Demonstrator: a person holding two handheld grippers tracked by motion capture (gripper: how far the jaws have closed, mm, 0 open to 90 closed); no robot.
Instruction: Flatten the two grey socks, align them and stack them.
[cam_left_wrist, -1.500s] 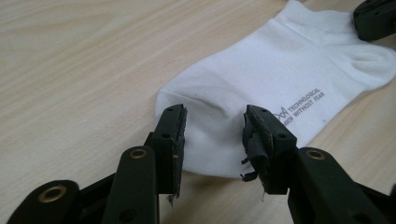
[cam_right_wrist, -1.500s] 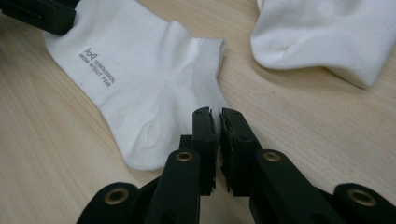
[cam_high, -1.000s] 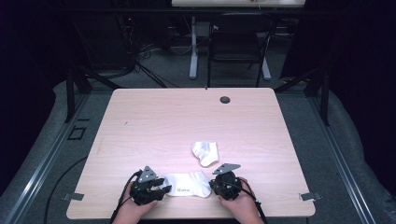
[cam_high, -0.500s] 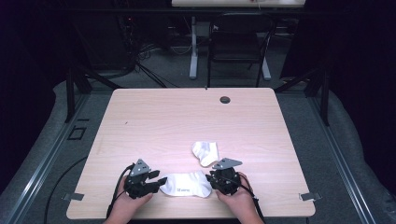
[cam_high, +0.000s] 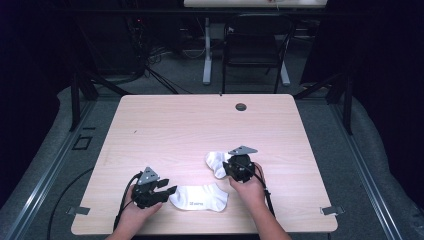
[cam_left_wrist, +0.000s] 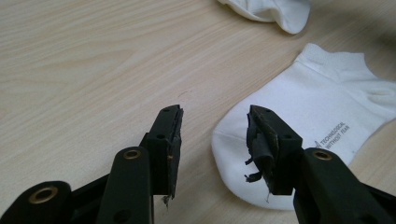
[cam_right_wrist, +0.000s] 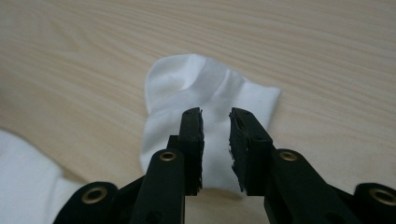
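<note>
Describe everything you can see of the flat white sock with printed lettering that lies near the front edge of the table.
The flat sock is a white ankle sock of soft knit fabric, spread flat on the wooden table near its front edge. Small dark lettering is printed near its middle, and a ribbed cuff shows at one end. The left claw stands open at its rounded toe end, one jaw over the fabric and one over bare wood, neither pressing on it. A second, crumpled sock lies just beyond, apart from it.

light wood table, small dark round grommet near its far edge, black chair behind
</note>
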